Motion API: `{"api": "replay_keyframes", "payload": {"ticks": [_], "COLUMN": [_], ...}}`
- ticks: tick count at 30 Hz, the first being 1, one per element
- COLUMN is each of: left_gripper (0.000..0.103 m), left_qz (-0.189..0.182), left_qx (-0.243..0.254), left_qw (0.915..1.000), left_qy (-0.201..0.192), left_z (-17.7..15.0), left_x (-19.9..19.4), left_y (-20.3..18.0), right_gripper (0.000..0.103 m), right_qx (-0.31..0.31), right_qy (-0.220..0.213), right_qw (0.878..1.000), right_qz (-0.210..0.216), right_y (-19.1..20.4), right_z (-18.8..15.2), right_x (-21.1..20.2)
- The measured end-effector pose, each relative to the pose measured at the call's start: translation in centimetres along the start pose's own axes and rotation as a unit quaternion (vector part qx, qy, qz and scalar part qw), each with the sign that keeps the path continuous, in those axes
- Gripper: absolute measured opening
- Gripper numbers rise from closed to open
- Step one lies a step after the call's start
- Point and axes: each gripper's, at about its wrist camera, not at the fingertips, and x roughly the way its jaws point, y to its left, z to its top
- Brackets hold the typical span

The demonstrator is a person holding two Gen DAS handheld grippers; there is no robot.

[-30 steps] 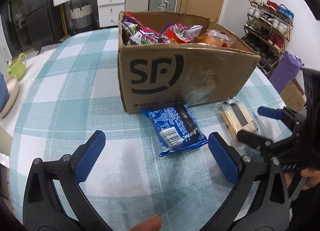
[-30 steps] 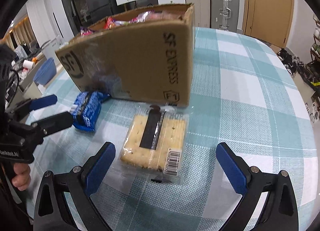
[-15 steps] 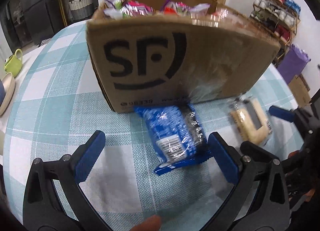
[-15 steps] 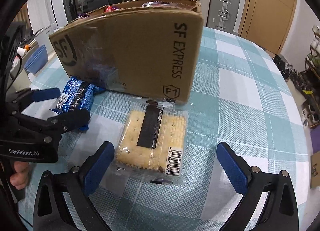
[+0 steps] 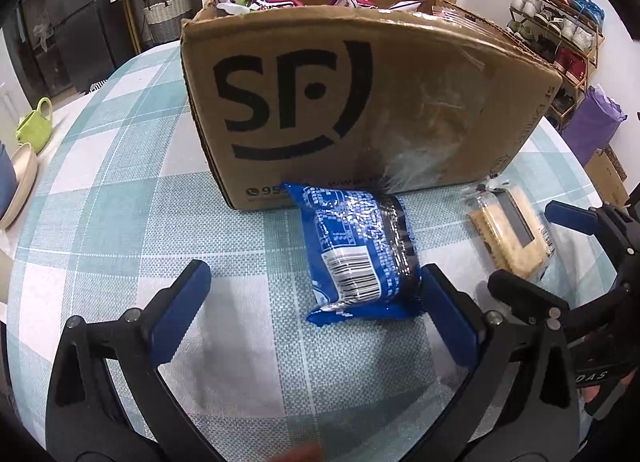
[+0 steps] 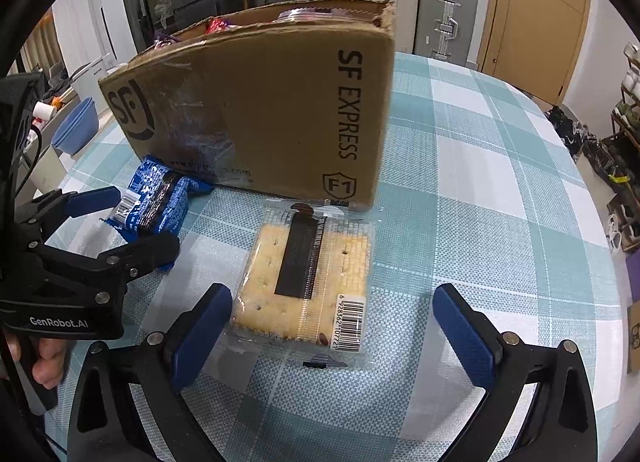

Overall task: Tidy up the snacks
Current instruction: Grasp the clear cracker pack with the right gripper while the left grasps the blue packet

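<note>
Two snack packs lie flat on the checked tablecloth [image 6: 480, 165], both just in front of the SF Express cardboard box [image 5: 360, 101], which already holds assorted wrapped snacks [image 5: 276, 1]. The left gripper [image 5: 316, 302] stands with its jaws wide and grips nothing; the blue snack pack [image 5: 356, 254] lies directly ahead of it, off-centre toward the right-hand pad, whose tip is touching or just beside the pack's near corner. The pack's long axis runs roughly away from the gripper toward the box, slightly slanted, with the barcode end nearest the jaws and the far end touching or just short of the box wall. The jaws therefore span the pack's short width, which suits a closing stroke once the gripper is centred on it. The right gripper [image 6: 336, 322] is likewise spread wide and empty; the clear-wrapped cracker pack [image 6: 312, 274] lies between and just ahead of its pads, nearer the left-hand pad, which sits just beside the pack's near corner. The long axis of the cracker pack also points away from the jaws toward the box corner, barcode end nearest. Each gripper is nearer its own pack, and the two packs sit side by side, near but apart. Judged from this layout, both packs remain outside the box and each awaits pickup.
</note>
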Motion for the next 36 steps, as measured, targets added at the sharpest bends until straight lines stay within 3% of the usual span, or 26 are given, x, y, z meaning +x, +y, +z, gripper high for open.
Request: {"api": "replay_keyframes", "payload": {"ticks": [2, 10, 24, 29, 32, 33, 36], "left_gripper": [0.103, 0.103, 0.100, 0.086, 0.068, 0.057, 0.051], "left_qz": [0.000, -0.003, -0.004, -0.005, -0.012, -0.016, -0.020], "left_qx": [0.001, 0.000, -0.004, 0.001, 0.005, 0.006, 0.005], "left_qw": [1.0000, 1.0000, 1.0000, 0.9999, 0.9997, 0.9996, 0.9994], "left_qy": [-0.001, -0.004, -0.007, -0.014, -0.022, -0.025, -0.027], "left_z": [-0.1, -0.9, -2.1, -2.3, -2.3, -2.3, -2.4], "left_x": [0.0, 0.1, -1.0, -1.7, -2.2, -2.3, -2.6], "left_y": [-0.3, -0.6, 0.7, 0.6, 0.4, 0.3, 0.2], "right_gripper": [0.098, 0.060, 0.058, 0.058, 0.058, 0.058, 0.058], "right_qx": [0.007, 0.041, 0.070, 0.071, 0.073, 0.073, 0.076], "right_qy": [-0.004, -0.023, -0.034, -0.034, -0.035, -0.035, -0.036], "right_qw": [1.000, 0.999, 0.997, 0.997, 0.997, 0.997, 0.996], "right_qz": [0.000, -0.015, 0.008, 0.009, 0.011, 0.012, 0.014], "right_y": [-0.3, -1.4, -2.5, -2.5, -2.5, -2.6, -2.7], "right_z": [-0.1, 0.0, -0.2, -0.4, -0.4, -0.4, -0.4], "right_x": [-0.2, -1.0, -1.4, -1.5, -1.5, -1.5, -1.5]}}
